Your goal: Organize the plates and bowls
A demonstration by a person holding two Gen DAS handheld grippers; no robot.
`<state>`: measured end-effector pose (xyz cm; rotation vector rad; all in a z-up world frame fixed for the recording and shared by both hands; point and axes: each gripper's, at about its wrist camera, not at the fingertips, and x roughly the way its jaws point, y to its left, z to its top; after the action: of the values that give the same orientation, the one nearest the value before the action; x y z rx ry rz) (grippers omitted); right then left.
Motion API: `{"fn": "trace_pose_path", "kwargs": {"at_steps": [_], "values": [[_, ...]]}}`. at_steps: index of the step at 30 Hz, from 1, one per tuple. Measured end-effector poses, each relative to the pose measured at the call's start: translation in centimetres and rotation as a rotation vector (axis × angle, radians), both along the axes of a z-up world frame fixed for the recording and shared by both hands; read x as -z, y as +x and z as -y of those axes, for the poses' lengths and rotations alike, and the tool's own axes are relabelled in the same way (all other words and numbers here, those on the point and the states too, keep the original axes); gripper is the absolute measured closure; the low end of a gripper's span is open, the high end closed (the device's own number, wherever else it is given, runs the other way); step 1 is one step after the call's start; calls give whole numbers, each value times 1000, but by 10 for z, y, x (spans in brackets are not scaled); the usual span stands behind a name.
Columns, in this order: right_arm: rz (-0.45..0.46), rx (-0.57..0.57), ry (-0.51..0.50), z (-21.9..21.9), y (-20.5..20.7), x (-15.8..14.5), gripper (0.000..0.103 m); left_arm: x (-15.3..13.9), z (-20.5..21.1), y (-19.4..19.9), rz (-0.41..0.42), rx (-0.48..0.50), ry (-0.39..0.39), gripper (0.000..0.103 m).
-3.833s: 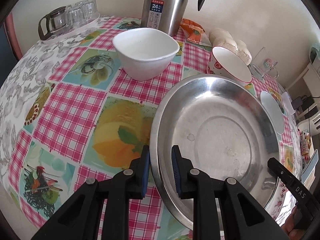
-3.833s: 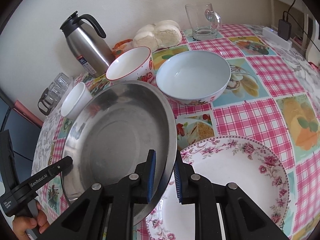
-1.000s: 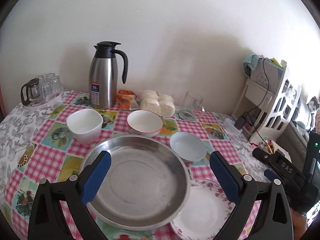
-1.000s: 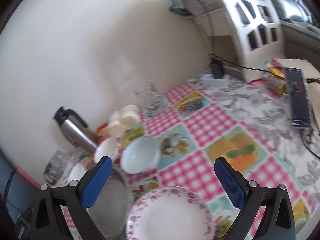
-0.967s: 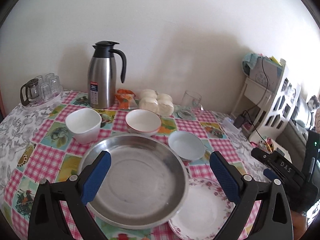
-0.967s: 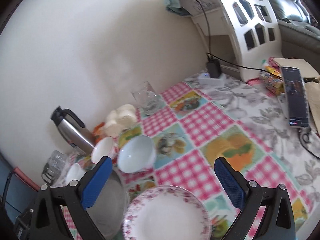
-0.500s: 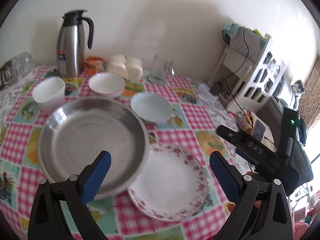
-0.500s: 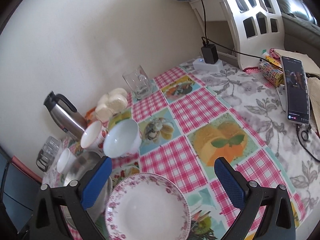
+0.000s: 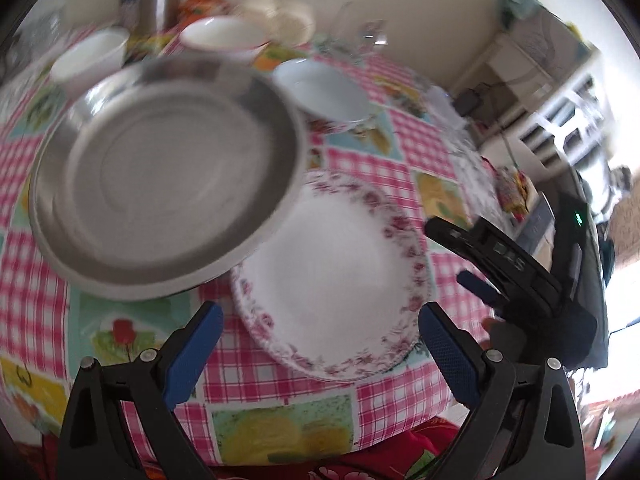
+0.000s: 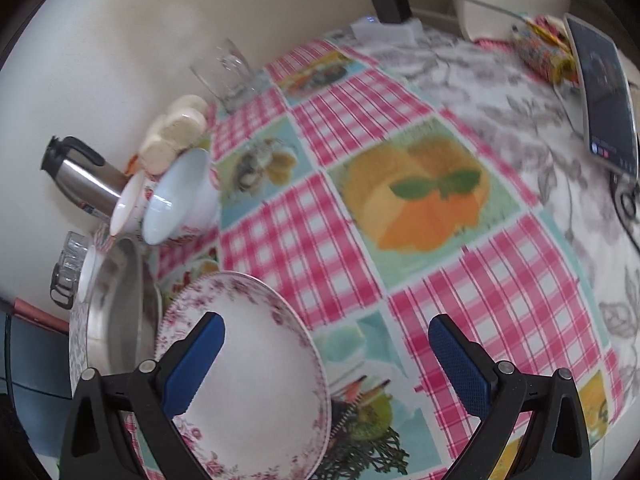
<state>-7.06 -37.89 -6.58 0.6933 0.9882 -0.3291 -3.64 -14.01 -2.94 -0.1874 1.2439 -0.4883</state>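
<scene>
Covering nearly the whole view, the desk (image 10: 420, 240) is carrying everything under a pink checked cloth with fruit panels. The steel pan (image 9: 164, 176), largest of the dishes, is sitting on the left side, and its near-right rim is overlapping the edge of the flowered plate (image 9: 332, 280), so it looks to be resting partly on that plate rather than flat; I judge the plate will need freeing or the pan lifting before either can be stacked neatly. Behind the pan, three bowls are standing in a loose row: a pale blue bowl (image 9: 320, 88) just beyond the pan's far rim, a red-rimmed bowl (image 9: 222, 36) next to it, and a white bowl (image 9: 90, 56) furthest left. They are waiting unstacked, which suggests the sorting is at an early stage. A steel flask (image 10: 80, 180), some buns (image 10: 176, 136) and a glass mug (image 10: 228, 72) are lining the wall side, out of the working area.

The left gripper (image 9: 316, 352) is hanging over the near edge of the plate with its jaws spread wide and holding nothing, seemingly lining up on that rim. The right gripper (image 10: 326, 364) is likewise gaping and empty, its left pad over the plate, its right pad over bare cloth. The left view is blurred, so fine contact is hard to tell.
</scene>
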Motion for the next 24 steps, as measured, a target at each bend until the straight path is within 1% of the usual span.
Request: {"fn": "trace_pose_path", "kwargs": {"at_steps": [2, 4, 5, 7, 10, 13, 14, 15, 16, 17, 19, 20, 22, 23, 24], "values": [[-14, 6, 14, 1, -2, 4, 3, 8, -6, 4, -42, -36, -5, 7], [-24, 2, 23, 1, -2, 8, 11, 15, -8, 5, -76, -57, -7, 17], [-30, -2, 25, 0, -1, 9, 12, 19, -10, 6, -95, -68, -5, 19], [-38, -13, 31, -2, 0, 12, 16, 26, -13, 7, -124, -87, -3, 26], [-45, -23, 39, -3, 2, 14, 22, 36, -16, 11, -166, -114, -17, 34], [-38, -28, 68, -4, 2, 16, 23, 43, -20, 12, -194, -139, -22, 41], [-41, -31, 80, -4, 2, 17, 24, 45, -22, 13, -203, -149, -23, 42], [-44, -33, 87, -4, 3, 18, 26, 47, -22, 14, -208, -154, -25, 44], [-39, -42, 95, -5, 4, 19, 32, 48, -21, 15, -212, -159, -27, 46], [-34, -51, 101, -6, 4, 19, 36, 49, -22, 15, -214, -162, -27, 48], [-36, -67, 109, -9, 6, 21, 47, 51, -21, 16, -219, -163, -30, 54], [-36, -74, 111, -10, 6, 21, 50, 52, -21, 16, -223, -164, -34, 56], [-38, -84, 117, -11, 8, 22, 62, 55, -21, 17, -230, -170, -40, 64], [-39, -86, 121, -12, 8, 23, 65, 57, -21, 18, -235, -175, -43, 66], [-41, -86, 123, -12, 9, 25, 70, 58, -23, 19, -241, -181, -49, 69]]}}
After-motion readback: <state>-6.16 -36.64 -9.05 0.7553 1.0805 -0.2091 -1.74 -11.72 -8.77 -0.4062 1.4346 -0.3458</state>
